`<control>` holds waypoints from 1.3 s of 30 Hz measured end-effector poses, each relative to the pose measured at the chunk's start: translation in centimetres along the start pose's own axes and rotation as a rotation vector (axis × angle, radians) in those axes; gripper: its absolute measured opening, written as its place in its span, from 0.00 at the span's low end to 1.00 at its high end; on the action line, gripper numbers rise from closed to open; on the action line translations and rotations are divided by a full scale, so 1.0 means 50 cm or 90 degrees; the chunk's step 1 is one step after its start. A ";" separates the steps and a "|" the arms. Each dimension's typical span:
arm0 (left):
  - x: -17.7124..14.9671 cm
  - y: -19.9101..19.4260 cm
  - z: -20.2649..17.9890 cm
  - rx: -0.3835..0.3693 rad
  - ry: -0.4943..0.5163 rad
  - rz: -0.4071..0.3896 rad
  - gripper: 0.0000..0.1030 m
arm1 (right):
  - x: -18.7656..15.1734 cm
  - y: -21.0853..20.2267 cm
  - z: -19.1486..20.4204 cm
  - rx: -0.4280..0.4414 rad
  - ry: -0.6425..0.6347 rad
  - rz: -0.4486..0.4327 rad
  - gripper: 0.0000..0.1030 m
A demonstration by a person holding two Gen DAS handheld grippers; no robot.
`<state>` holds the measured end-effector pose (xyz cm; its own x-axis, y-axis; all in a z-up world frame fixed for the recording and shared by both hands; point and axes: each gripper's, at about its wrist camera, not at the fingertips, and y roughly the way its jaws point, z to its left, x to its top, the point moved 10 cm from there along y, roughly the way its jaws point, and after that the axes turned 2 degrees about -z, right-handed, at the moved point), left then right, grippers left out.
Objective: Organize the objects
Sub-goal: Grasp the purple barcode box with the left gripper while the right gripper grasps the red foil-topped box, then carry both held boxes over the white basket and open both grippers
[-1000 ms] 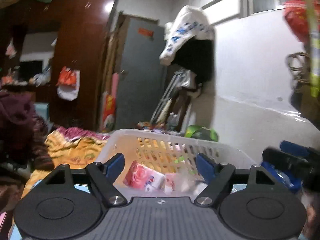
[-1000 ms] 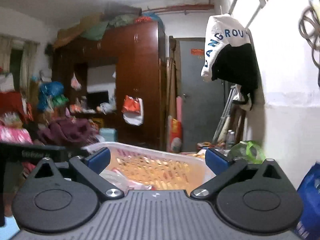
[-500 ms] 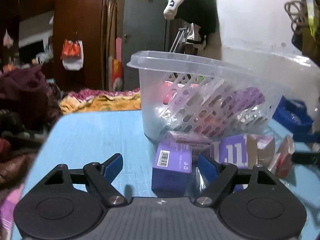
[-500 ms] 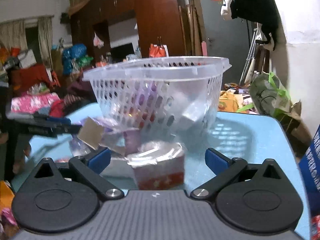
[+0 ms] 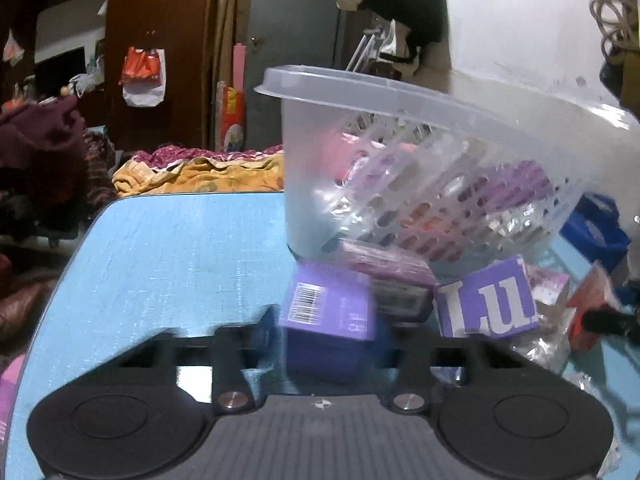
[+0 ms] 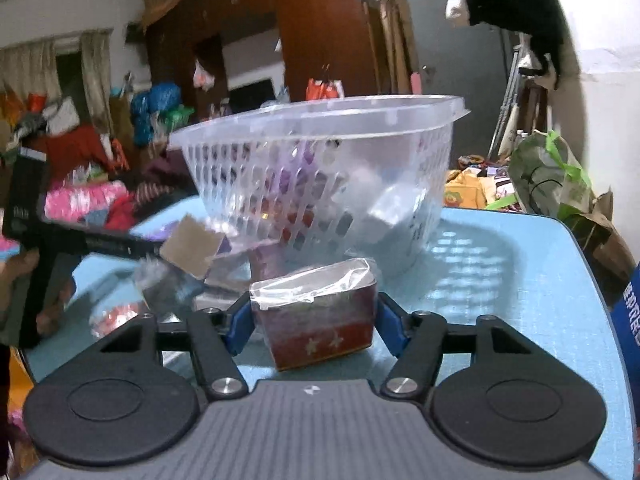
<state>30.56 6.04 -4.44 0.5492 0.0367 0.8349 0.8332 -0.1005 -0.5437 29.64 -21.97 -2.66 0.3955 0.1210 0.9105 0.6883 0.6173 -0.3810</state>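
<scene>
One basket point(image 6: 320, 184) of clear, perforated plastic is seen on the blue tabletop point(image 6: 500, 280), tilted, its base propped on packets. Several packets, purple, pink and white, are seen through its slotted wall; their kinds cannot be told. In front of it, on the tabletop, more items are piled: a purple box point(image 5: 332, 312) with a barcode, a pink pack point(image 5: 384, 268) behind it under the basket, a purple carton point(image 5: 486, 304) with white letters, and crinkled wrappers. The left gripper point(image 5: 328, 328) has just been closing, and its jaws are pressed on the purple box. The right gripper point(image 6: 314, 320) has just been closing too; its jaws are closed on a red box point(image 6: 320, 320) wrapped in film, near the basket.
</scene>
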 end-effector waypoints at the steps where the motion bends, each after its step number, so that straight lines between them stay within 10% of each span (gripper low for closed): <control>1: 0.001 -0.004 -0.002 0.016 0.010 -0.008 0.44 | 0.001 -0.005 -0.002 0.007 0.008 -0.008 0.64; 12: 0.042 -0.128 -0.018 -0.073 -0.005 -0.246 0.44 | 0.021 -0.045 -0.027 0.021 0.067 -0.107 0.64; 27: 0.044 -0.158 -0.017 -0.076 -0.011 -0.310 0.44 | 0.042 -0.069 -0.016 0.041 0.059 -0.178 0.64; 30: 0.054 -0.183 -0.032 -0.087 0.002 -0.352 0.44 | 0.083 -0.094 -0.004 0.113 0.099 -0.215 0.64; 39: 0.209 -0.210 -0.096 -0.126 -0.013 -0.365 0.44 | 0.269 -0.096 0.039 0.038 0.001 -0.305 0.64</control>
<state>27.25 2.72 10.39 0.0192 0.1582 0.9872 0.9702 -0.2417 0.0199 30.46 -21.80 11.72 0.0435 -0.1894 0.9809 0.7576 0.6463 0.0912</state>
